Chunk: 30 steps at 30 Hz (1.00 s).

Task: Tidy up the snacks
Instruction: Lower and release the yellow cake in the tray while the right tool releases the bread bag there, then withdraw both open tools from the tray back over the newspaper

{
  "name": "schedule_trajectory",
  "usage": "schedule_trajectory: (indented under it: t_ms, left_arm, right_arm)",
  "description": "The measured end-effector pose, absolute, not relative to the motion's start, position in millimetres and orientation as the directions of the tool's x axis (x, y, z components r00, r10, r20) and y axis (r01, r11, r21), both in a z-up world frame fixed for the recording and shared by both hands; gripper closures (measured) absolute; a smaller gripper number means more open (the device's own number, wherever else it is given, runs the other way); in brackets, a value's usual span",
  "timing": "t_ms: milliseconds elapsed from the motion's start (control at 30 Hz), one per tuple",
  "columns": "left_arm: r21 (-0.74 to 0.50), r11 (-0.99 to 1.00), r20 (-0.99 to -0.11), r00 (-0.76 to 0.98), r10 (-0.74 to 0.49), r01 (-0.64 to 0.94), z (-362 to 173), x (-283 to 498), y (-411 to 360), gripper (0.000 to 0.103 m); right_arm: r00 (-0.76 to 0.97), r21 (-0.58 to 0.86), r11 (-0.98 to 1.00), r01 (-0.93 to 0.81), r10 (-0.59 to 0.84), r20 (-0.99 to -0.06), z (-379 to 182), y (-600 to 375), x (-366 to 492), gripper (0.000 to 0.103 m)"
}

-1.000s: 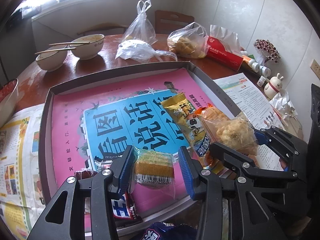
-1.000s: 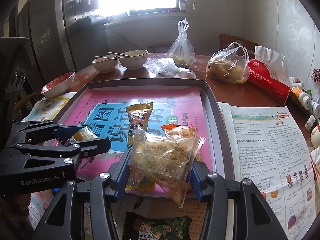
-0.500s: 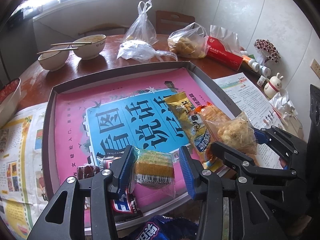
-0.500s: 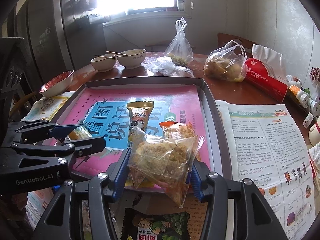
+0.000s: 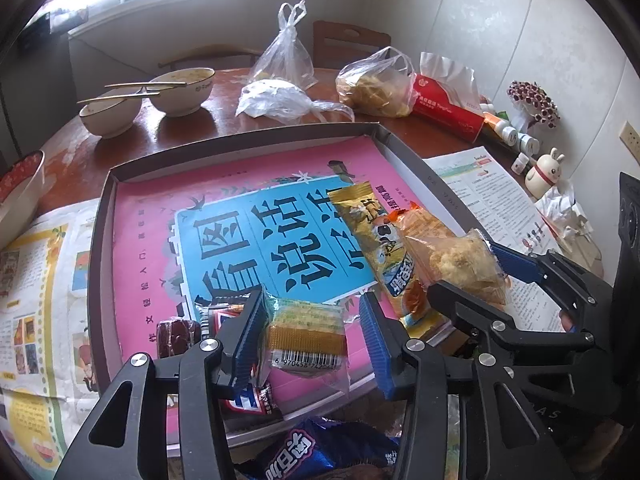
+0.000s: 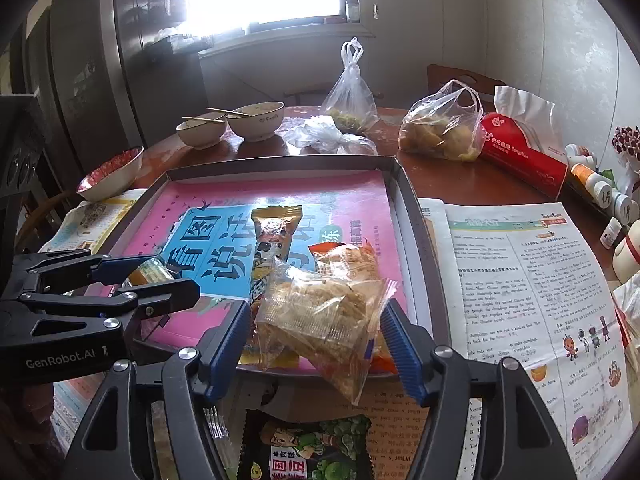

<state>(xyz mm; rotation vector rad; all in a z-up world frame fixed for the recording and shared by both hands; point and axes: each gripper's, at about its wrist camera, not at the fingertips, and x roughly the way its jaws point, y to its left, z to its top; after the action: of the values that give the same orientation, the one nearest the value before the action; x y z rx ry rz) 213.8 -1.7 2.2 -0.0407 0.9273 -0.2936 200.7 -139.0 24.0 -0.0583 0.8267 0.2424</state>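
A grey tray lined with a pink and blue sheet holds a yellow snack pack, an orange pack, a dark red wrapped sweet and a red-blue wrapper. My left gripper is shut on a clear-wrapped yellow cake over the tray's near edge. My right gripper is shut on a clear bag of puffed crisps above the tray's near right corner; this bag also shows in the left wrist view. The tray shows in the right wrist view too.
Two bowls with chopsticks, plastic bags, a red tissue pack, small bottles and a rabbit figure stand behind. Newspapers flank the tray. A green snack pack and a blue pack lie in front of it.
Both grippers have drawn slightly back toward the tray's near edge, each still holding its snack. Nothing was let go.
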Motion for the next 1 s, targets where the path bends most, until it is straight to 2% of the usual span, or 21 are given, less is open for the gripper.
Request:
schedule_trajectory:
  t_ms: [467, 767, 867, 1000]
  left_arm:
    - [-0.156, 0.963, -0.781, 0.569, -0.257, 0.22, 8, 207, 0, 0.047]
    - [-0.16, 0.965, -0.769, 0.587, -0.253, 0.206, 14, 200, 7, 0.046]
    - [-0.171, 0.964, -0.761, 0.595, -0.26, 0.202, 17, 198, 10, 0.04]
    - [-0.173, 0.966, -0.747, 0.613, -0.256, 0.192, 23, 194, 11, 0.039]
  right_arm:
    - [0.662, 0.011, 0.981, -0.196, 0.14, -0.736, 28, -147, 196, 0.03]
    - [0.663, 0.027, 0.984, -0.177, 0.139, -0.735, 29, -153, 194, 0.03]
    - [0.677, 0.028, 0.983, -0.18, 0.144, -0.722, 33, -153, 192, 0.03]
    - [0.688, 0.037, 0.984, -0.177, 0.15, -0.71, 38, -155, 188, 0.03]
